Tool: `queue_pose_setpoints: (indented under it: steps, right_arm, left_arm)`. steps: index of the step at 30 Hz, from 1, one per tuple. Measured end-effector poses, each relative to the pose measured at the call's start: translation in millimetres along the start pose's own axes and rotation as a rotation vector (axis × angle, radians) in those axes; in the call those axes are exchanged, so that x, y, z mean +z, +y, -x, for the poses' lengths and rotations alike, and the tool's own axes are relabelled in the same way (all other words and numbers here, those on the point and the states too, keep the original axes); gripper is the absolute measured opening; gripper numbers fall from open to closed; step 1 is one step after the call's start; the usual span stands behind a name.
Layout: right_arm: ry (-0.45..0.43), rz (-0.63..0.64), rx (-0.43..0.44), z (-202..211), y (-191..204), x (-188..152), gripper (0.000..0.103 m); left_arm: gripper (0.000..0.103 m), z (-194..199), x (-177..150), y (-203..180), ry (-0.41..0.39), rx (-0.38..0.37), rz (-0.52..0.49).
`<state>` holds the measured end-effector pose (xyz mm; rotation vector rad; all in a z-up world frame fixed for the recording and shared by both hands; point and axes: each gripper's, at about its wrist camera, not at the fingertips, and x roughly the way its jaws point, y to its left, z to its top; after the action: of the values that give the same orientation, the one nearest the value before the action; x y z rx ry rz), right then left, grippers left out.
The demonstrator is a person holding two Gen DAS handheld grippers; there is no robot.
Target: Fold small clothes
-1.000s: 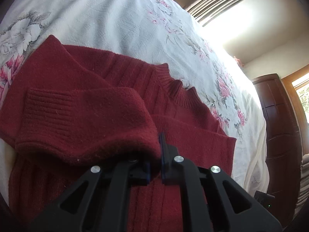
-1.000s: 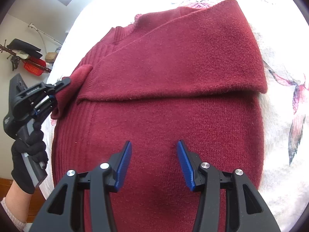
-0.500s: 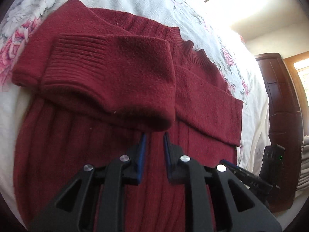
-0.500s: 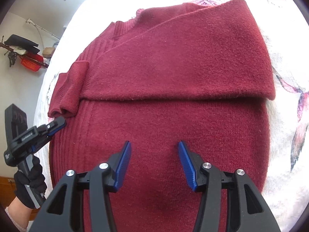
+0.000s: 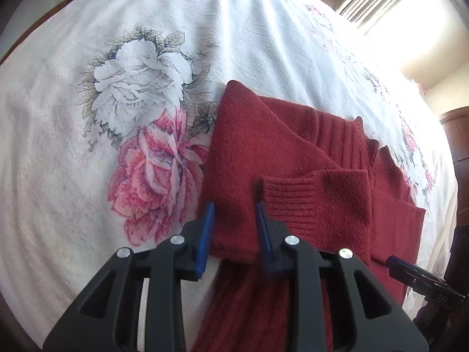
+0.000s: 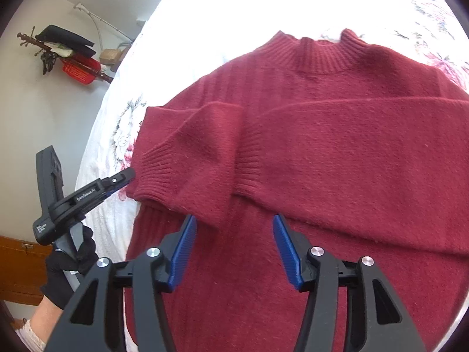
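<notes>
Just ahead of the parted right claw [image 6: 233, 248] lies the sweater [image 6: 337, 152].

Left gripper [image 5: 234, 228] jaws parted, right gripper [image 6: 233, 252] jaws wide apart, black-gloved left hand [image 6: 70, 270]

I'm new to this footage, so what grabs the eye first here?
A dark red sweater lies on a white floral bedspread, both sleeves folded across its chest. The left gripper is open by the sweater's edge, and the right gripper is open over its lower half.
</notes>
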<state>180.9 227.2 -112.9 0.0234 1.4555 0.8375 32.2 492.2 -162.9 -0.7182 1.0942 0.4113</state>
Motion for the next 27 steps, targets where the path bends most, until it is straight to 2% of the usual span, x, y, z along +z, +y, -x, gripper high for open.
queue_pose_setpoints:
  steps: [2,6,7,8,11,16,20,24,27]
  right_arm:
    - [0.026,0.001,-0.002,-17,12,9,0.06]
    - [0.094,-0.025,-0.008,-49,20,20,0.06]
    - [0.109,-0.027,-0.013,-55,21,20,0.053]
    - [0.116,-0.022,0.002,-59,23,20,0.035]
    - [0.084,0.019,0.002,-51,26,19,0.016]
    - [-0.019,0.016,0.01,-10,19,21,0.015]
    - [-0.072,-0.014,-0.056,14,-3,21,0.015]
    - [-0.031,-0.074,-0.116,-1,-30,15,0.015]
    - [0.011,-0.058,-0.18,-18,-36,12,0.022]
  left_arm:
    - [0.028,2,1,4,-0.004,-0.013,0.003]
    - [0.029,8,-4,3,-0.022,-0.026,-0.01]
    - [0.029,13,-7,4,-0.023,-0.022,-0.021]
    - [0.029,14,-7,4,-0.026,-0.016,-0.035]
    - [0.029,22,-8,3,-0.043,-0.007,-0.073]
    - [0.03,27,-6,-16,-0.069,-0.051,-0.112]
    - [0.031,14,-8,-38,-0.053,-0.065,-0.155]
    - [0.031,-13,-14,-54,-0.007,-0.025,-0.208]
    - [0.031,-30,-17,-55,0.018,0.004,-0.222]
